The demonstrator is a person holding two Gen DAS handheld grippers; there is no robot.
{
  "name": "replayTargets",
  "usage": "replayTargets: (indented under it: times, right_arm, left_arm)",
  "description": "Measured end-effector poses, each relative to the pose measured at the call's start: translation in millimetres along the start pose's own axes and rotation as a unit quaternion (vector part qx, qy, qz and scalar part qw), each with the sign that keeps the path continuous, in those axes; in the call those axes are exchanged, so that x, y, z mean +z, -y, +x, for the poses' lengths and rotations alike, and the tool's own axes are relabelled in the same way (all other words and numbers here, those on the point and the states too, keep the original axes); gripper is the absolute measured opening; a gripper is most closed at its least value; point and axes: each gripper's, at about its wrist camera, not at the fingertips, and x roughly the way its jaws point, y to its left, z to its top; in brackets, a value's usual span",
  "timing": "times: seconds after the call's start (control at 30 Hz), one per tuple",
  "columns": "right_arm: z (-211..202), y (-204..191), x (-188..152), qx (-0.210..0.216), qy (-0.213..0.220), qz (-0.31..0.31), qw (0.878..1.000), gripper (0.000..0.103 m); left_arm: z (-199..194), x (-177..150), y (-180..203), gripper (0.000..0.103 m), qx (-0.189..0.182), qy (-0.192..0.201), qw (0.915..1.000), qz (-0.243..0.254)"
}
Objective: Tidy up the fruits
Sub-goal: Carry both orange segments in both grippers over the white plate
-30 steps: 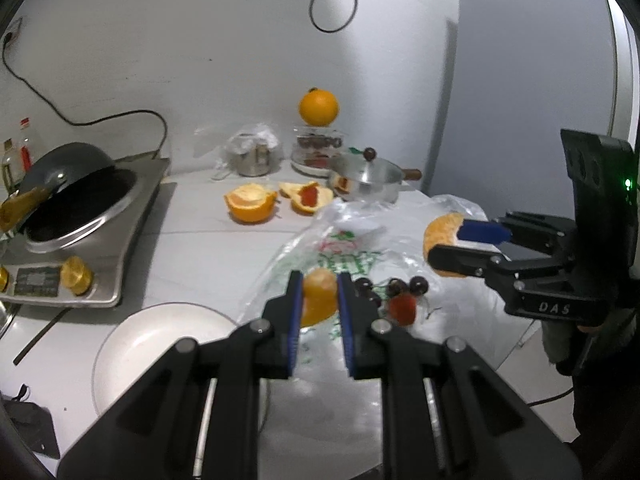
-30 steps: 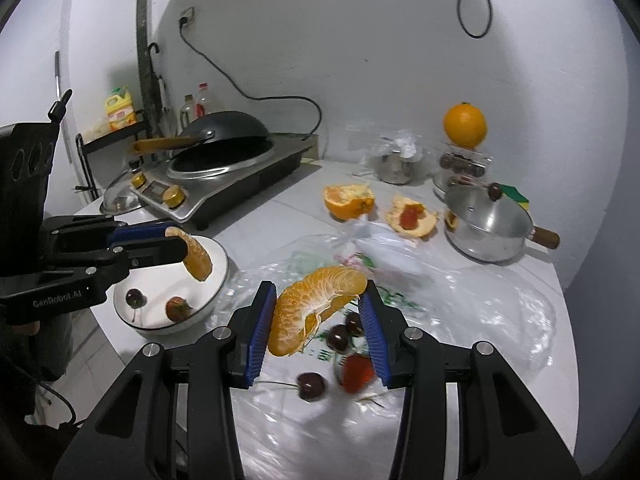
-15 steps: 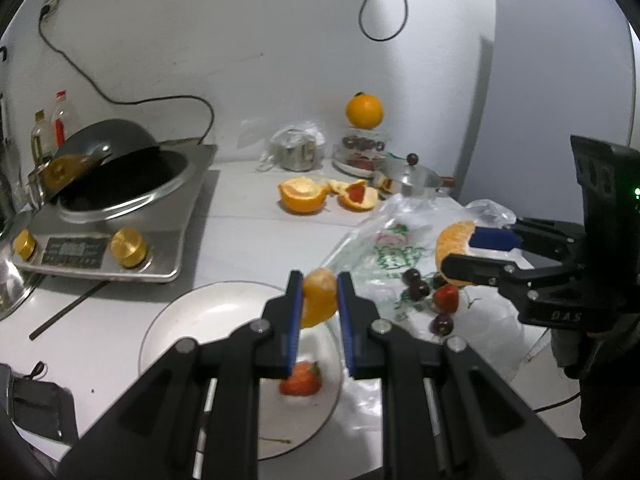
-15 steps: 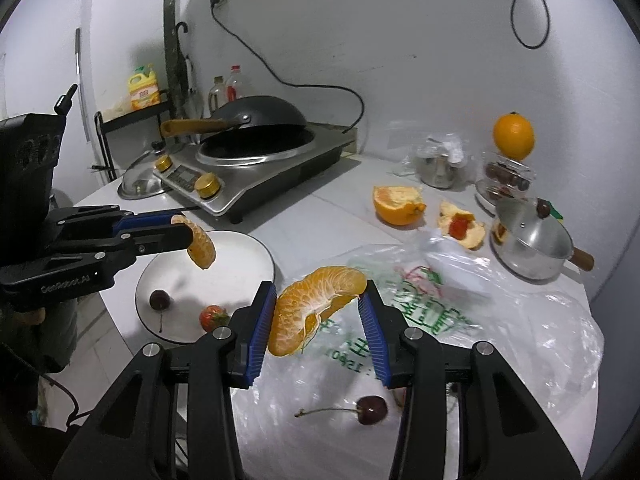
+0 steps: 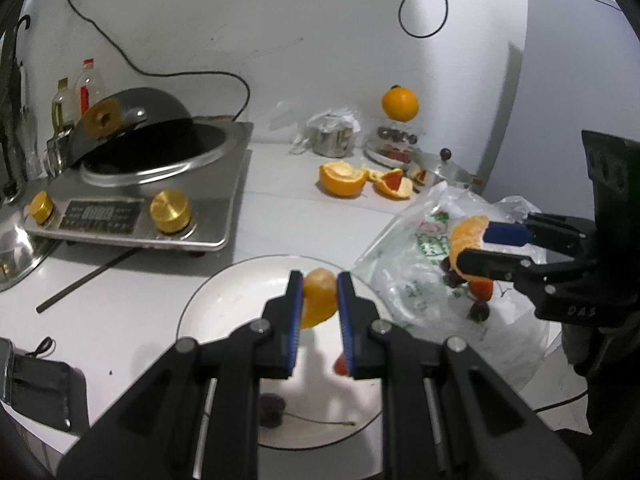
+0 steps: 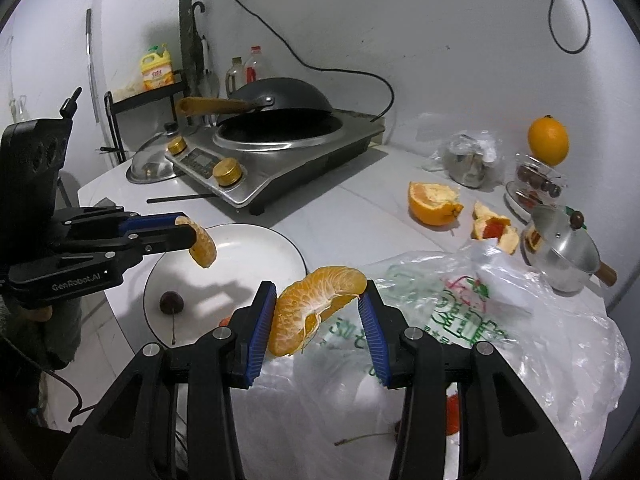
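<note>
over the white plate (image 5: 208, 304) we hold a small orange piece (image 5: 318, 300) clamped in the left gripper (image 5: 319, 300), w/ a cherry (image 6: 171, 303) & strawberry (image 5: 340, 366) lying on the plate. right gripper (image 6: 318, 304) is clamped on a bigger orange chunk (image 6: 316, 308), above the plastic bag (image 6: 520, 340) just beside the plate.

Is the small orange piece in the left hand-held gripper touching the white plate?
Apart. The right wrist view shows the small orange piece hanging from the left hand-held gripper, with bare white plate visible beneath it.
</note>
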Motion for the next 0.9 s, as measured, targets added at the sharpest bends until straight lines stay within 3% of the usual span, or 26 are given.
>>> replayTargets:
  times: [0.43, 0.9]
  right_arm:
    - [31, -27, 8, 0.023, -0.020, -0.017, 0.999, 0.045]
    - [59, -61, 8, 0.051, -0.041, -0.031, 0.997, 0.045]
  left_arm:
    - [8, -23, -39, 0.017, 0.024, -0.023, 0.9991, -0.025]
    - [11, -43, -58, 0.017, 0.020, -0.043, 0.9980, -0.043]
